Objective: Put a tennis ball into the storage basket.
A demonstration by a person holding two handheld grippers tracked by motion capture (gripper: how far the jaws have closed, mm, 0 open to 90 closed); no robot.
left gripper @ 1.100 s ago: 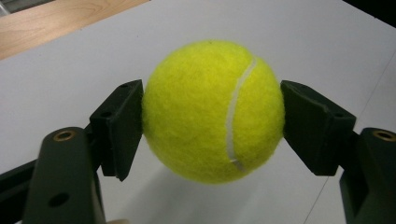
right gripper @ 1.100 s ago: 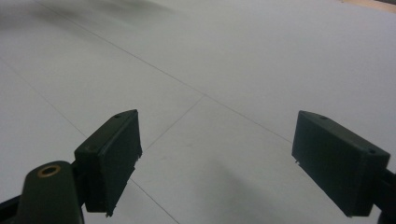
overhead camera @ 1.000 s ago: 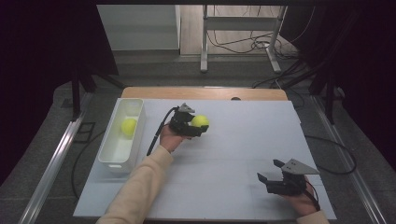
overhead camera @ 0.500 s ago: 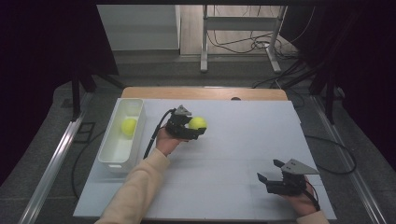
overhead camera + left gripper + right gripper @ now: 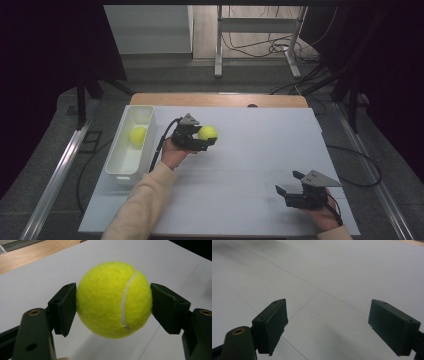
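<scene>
My left gripper [image 5: 206, 136] is shut on a yellow tennis ball [image 5: 207, 132] and holds it above the white table, right of the white bin. In the left gripper view both pads [image 5: 65, 305] press the sides of the tennis ball [image 5: 113, 298], which hangs clear of the surface. A second tennis ball [image 5: 137, 135] lies inside the white bin [image 5: 120, 170]. My right gripper [image 5: 290, 184] rests low near the table's front right, open, with bare white table between its pads [image 5: 273, 321].
The white table sheet [image 5: 260, 150] covers a wooden top whose far edge [image 5: 220, 100] shows. The bin stands along the table's left edge. Cables and a metal stand lie on the floor beyond the table.
My left gripper has carried the tennis ball a little left, toward the bin. The right gripper has stayed in place.
</scene>
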